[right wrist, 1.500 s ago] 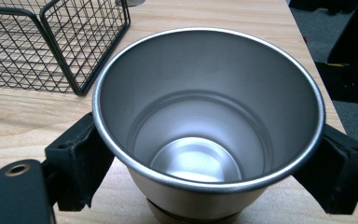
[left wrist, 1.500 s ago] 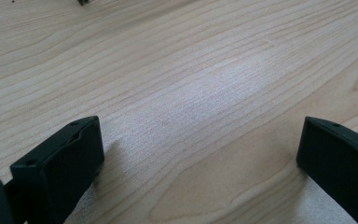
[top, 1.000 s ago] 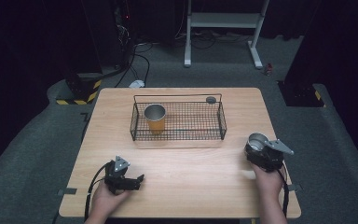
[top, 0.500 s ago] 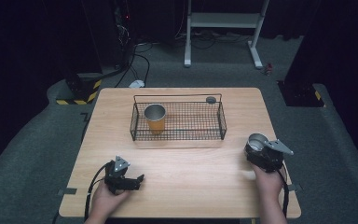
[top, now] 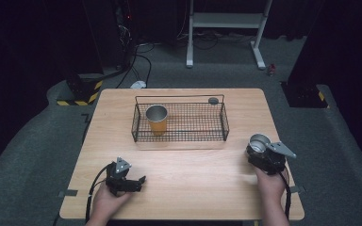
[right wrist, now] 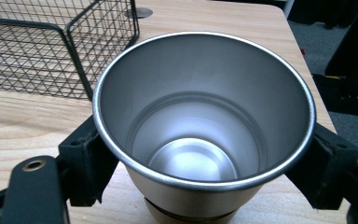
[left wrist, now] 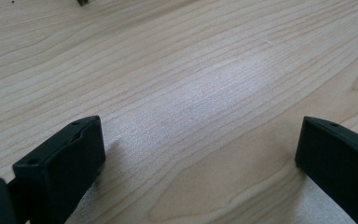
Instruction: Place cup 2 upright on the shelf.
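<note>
Right gripper [top: 260, 149] near table's [top: 193, 188] right edge, jaws clamped on steel cup [right wrist: 204, 126], one jaw each side of cup wall, cup upright, mouth open upward, empty. Cup sits just right of wire basket [top: 179, 123], apart from it. Second cup, orange-bodied [top: 157, 119], stands upright in basket's left end. Small dark disc [top: 213, 100] on table beyond basket's far right corner. Left gripper [top: 131, 181] low over front-left tabletop, jaws spread wide, bare wood between them.
</note>
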